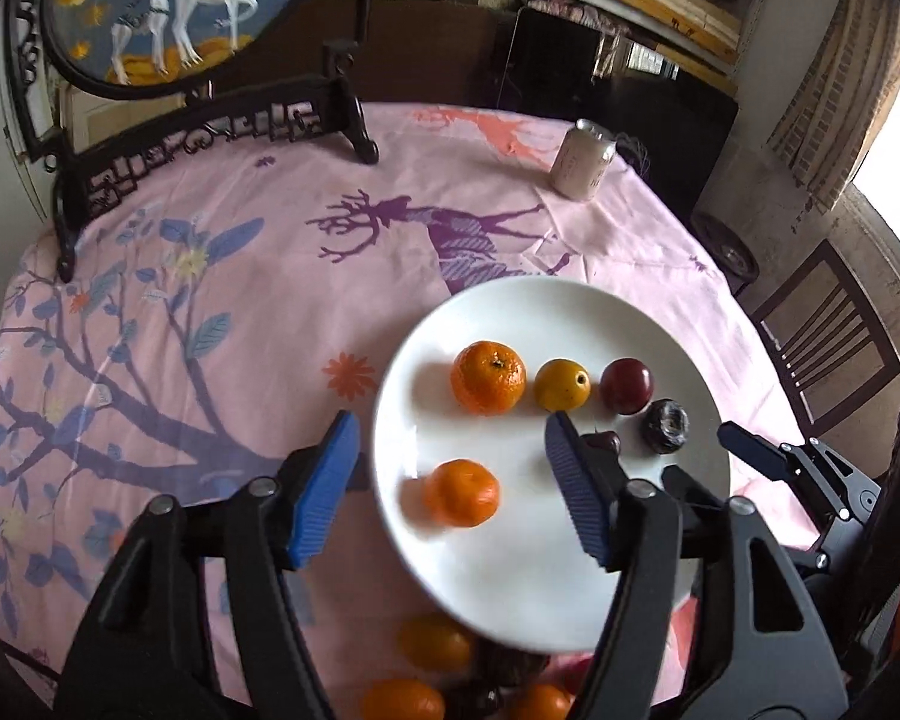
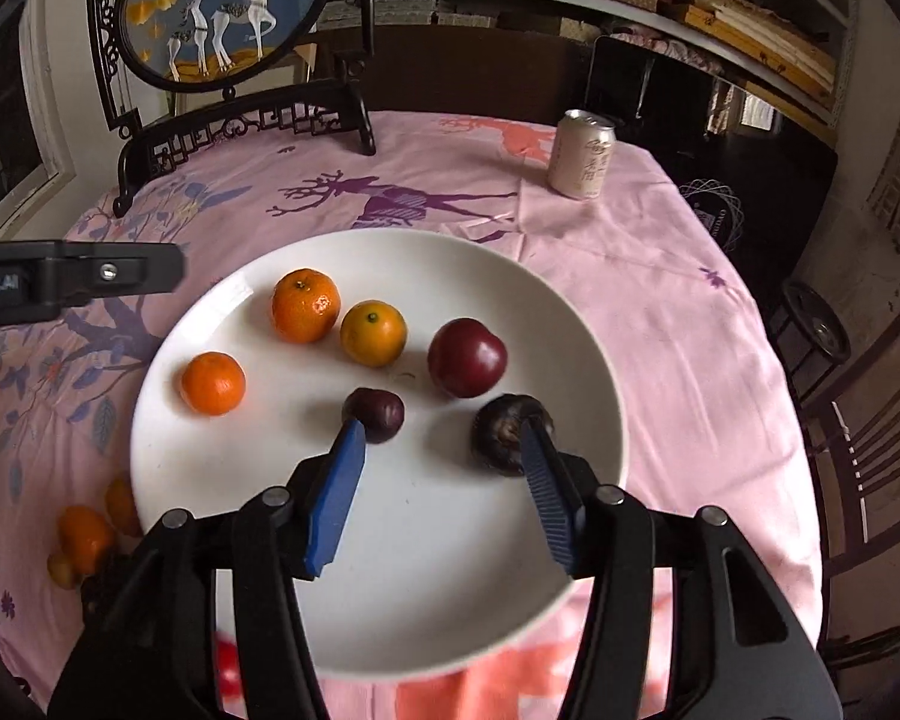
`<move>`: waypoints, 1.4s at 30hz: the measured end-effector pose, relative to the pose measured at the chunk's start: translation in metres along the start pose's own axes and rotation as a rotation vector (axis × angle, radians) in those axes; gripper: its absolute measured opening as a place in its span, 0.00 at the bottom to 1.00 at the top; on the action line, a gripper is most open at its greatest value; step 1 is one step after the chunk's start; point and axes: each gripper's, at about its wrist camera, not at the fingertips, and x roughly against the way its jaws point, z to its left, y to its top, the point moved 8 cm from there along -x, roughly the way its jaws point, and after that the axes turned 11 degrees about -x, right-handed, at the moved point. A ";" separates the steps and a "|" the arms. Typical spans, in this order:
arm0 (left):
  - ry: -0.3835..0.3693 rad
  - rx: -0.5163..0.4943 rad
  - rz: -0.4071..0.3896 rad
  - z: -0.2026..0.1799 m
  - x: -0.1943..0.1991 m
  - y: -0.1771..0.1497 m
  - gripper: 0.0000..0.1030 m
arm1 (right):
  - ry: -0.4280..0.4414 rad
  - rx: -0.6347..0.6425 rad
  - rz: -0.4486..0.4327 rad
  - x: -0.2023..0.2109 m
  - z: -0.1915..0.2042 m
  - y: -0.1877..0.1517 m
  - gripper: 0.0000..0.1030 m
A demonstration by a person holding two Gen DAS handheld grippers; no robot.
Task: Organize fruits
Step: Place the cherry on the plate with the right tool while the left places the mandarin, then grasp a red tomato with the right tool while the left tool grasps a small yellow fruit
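Note:
A white plate [image 2: 426, 600] [image 1: 510, 594] sits on the pink tablecloth. On it lie two orange tangerines [image 2: 303, 305] [image 2: 212, 383], a yellow-orange citrus [image 2: 372, 333], a red plum [image 2: 467, 356], a small dark plum [image 2: 375, 414] and a dark wrinkled fruit [image 2: 505, 432]. My left gripper [image 1: 447, 429] is open and empty above the near tangerine [image 1: 462, 492]. My right gripper [image 2: 444, 432] is open and empty over the plate, between the small plum and the wrinkled fruit. Loose tangerines [image 1: 435, 642] [image 2: 84, 534] and dark fruits lie on the cloth by the plate's near-left edge.
A drink can [image 2: 582, 153] [image 1: 583, 159] stands at the table's far right. A carved dark stand with a round painted screen [image 2: 228, 6] [image 1: 168, 6] stands at the far left. A wooden chair [image 2: 870, 450] stands right of the table. Shelves are behind.

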 end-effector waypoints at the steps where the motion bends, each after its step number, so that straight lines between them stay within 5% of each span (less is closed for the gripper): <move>1: 0.021 -0.002 -0.045 0.004 0.022 -0.007 0.81 | 0.009 -0.026 -0.024 0.018 -0.006 -0.006 0.64; 3: 0.075 0.000 -0.130 0.011 0.062 -0.030 0.95 | 0.046 -0.094 -0.069 0.051 -0.017 -0.026 0.78; 5: 0.118 0.011 -0.193 0.015 0.091 -0.060 0.97 | 0.086 -0.160 -0.093 0.074 -0.023 -0.051 0.89; 8: 0.183 0.039 -0.196 0.024 0.107 -0.099 0.97 | 0.090 -0.161 -0.080 0.089 -0.016 -0.080 0.89; 12: 0.169 0.092 -0.145 0.033 0.107 -0.139 0.97 | 0.055 -0.057 -0.083 0.102 0.008 -0.093 0.89; 17: 0.191 0.108 -0.089 0.041 0.104 -0.175 0.97 | 0.114 -0.010 -0.030 0.098 0.041 -0.118 0.92; 23: 0.198 0.098 -0.061 0.049 0.104 -0.199 0.97 | 0.165 0.096 0.103 0.072 0.087 -0.161 0.92; 29: 0.183 0.116 -0.048 0.056 0.102 -0.208 0.97 | 0.201 0.109 0.128 0.055 0.105 -0.162 0.91; 30: 0.183 0.118 -0.043 0.056 0.101 -0.209 0.97 | 0.204 0.109 0.128 0.052 0.106 -0.162 0.90; 31: 0.181 0.119 -0.039 0.057 0.100 -0.211 0.97 | 0.208 0.109 0.125 0.049 0.108 -0.161 0.73; 32: 0.179 0.120 -0.036 0.057 0.099 -0.212 0.97 | 0.213 0.112 0.135 0.045 0.108 -0.162 0.43; 35: 0.168 0.116 -0.026 0.054 0.096 -0.213 0.97 | 0.211 0.107 0.143 0.040 0.107 -0.160 0.32; 42: 0.143 0.045 0.008 0.030 0.075 -0.207 0.97 | 0.204 0.061 0.142 0.054 0.088 -0.159 0.32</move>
